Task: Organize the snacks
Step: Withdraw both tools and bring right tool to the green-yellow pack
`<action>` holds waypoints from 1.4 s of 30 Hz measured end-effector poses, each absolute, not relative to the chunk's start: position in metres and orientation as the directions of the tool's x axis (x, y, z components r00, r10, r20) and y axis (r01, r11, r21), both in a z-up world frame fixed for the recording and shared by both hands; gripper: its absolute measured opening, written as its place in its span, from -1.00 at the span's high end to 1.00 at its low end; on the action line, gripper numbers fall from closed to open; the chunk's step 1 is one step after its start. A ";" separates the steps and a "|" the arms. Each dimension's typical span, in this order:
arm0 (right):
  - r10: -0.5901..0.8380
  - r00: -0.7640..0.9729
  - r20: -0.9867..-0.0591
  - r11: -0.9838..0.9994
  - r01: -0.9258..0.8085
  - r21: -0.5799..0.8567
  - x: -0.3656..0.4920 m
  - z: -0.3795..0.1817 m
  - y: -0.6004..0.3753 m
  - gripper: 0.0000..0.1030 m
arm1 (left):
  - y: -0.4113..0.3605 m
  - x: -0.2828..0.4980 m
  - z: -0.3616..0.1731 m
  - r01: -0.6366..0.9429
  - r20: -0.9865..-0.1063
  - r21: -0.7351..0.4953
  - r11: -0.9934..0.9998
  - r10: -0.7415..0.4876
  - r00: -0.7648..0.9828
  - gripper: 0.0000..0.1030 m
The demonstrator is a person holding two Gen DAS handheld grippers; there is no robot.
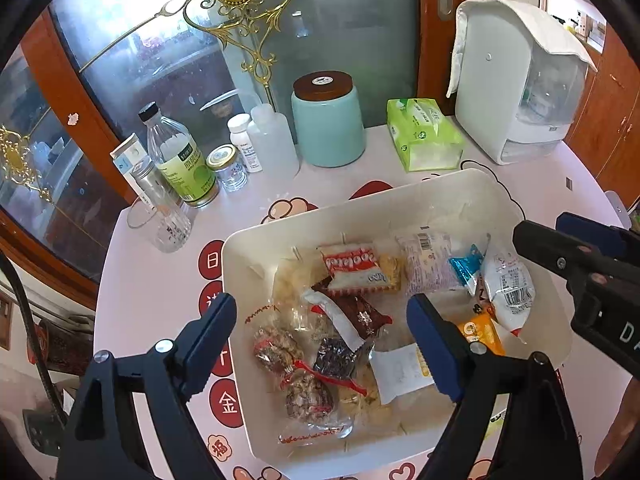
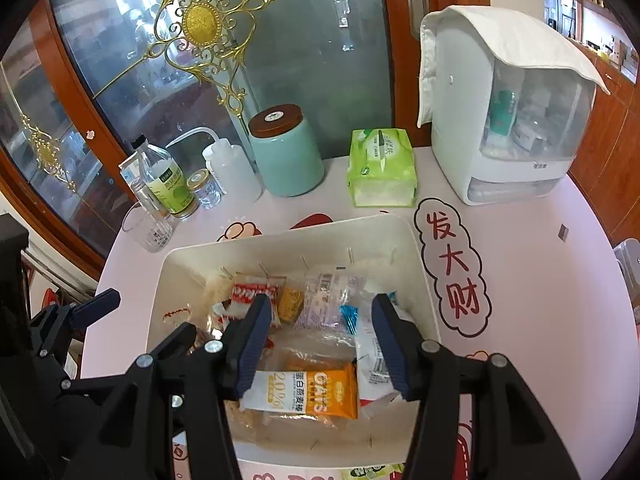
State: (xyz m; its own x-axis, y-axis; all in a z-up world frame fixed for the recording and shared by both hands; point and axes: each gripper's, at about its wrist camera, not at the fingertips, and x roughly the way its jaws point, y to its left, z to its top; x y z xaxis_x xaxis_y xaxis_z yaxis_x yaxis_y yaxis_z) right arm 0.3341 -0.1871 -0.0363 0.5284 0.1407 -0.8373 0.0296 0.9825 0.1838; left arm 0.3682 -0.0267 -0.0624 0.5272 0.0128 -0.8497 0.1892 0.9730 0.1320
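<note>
Right wrist view: my right gripper hangs spread above the orange oat bar in the white bin. Left gripper spread too. I should descend straight, pinching its middle.

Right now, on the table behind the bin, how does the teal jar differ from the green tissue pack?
The teal jar is a round, upright canister with a dark brown lid; the green tissue pack is a soft, boxy plastic-wrapped packet with printed labels. The jar looks rigid and glossy, the pack crinkled. The jar stands taller than the pack. Both sit on the pink table, apart from each other.
</note>
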 end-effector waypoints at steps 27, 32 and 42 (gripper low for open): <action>0.193 0.592 -0.783 0.981 -0.088 0.175 0.229 -0.004 -0.201 -0.03 | -0.013 0.274 -0.019 0.137 -0.806 0.052 0.989 -0.040 0.591 -0.71; 0.217 0.585 -0.782 0.976 -0.117 0.183 0.200 -0.008 -0.214 -0.04 | -0.008 0.246 -0.014 0.130 -0.787 0.040 0.991 -0.048 0.615 -0.75; 0.214 0.545 -0.811 0.975 -0.164 0.147 0.163 -0.053 -0.215 -0.21 | -0.009 0.192 -0.055 0.098 -0.797 -0.010 0.995 -0.067 0.600 -0.77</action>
